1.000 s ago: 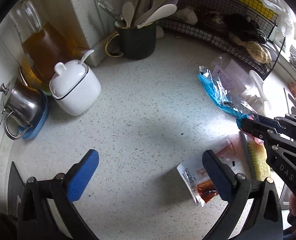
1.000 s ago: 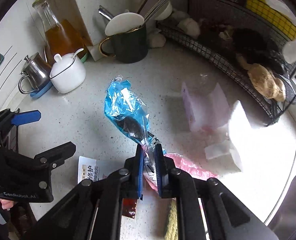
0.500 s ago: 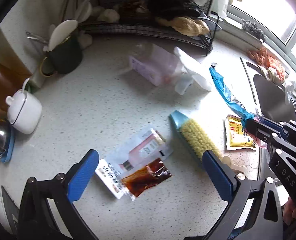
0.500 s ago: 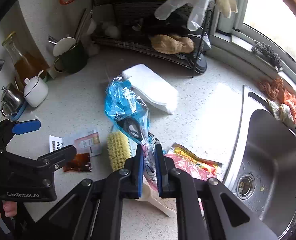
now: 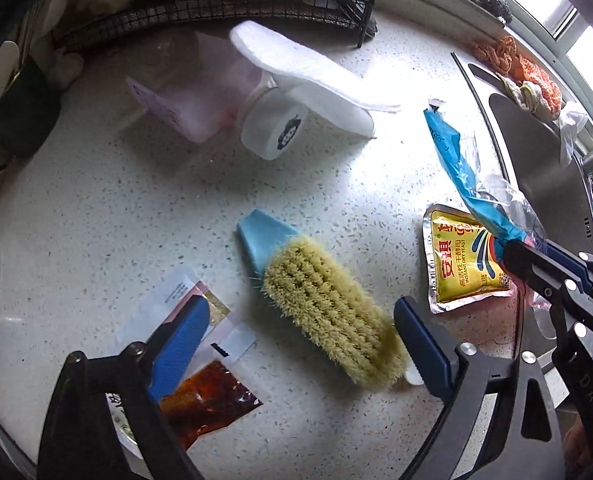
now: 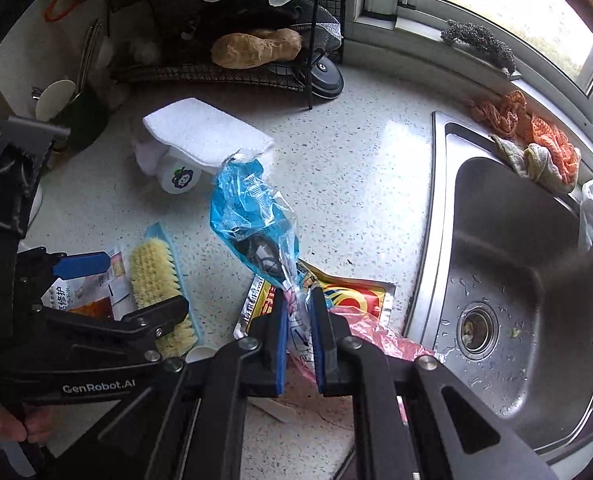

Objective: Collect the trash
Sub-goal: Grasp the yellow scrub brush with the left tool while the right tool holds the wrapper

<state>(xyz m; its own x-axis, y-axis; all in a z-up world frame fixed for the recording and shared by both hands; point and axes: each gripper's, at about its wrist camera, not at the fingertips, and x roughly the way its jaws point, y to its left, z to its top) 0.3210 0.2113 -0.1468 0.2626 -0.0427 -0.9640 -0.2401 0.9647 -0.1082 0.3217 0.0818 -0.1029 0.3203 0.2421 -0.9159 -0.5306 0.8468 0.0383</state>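
Two grippers are in play. Your right gripper [image 6: 298, 334] has its fingers pinched tight on the twisted neck of a crinkly blue-and-clear plastic wrapper [image 6: 252, 220], which stands up off the speckled white surface [image 6: 360, 168] toward twelve o'clock in the right wrist view. It is feather-light, limp and slick, so keep the bunched neck clamped; a flat edge would likely slide out. Your left gripper [image 5: 300, 336] hangs wide open and empty above a yellow-bristled scrub brush with a blue back [image 5: 320, 308]. At its seven o'clock lies a clear sachet of brown sauce [image 5: 208, 400], soft and squashy, best taken by its sealed edge. At three o'clock lies a flat yellow foil yeast packet [image 5: 462, 260], thin and hard to lift except by a corner. Something pink [image 6: 370, 334] under your right fingers is mostly hidden; no trash bin shows.
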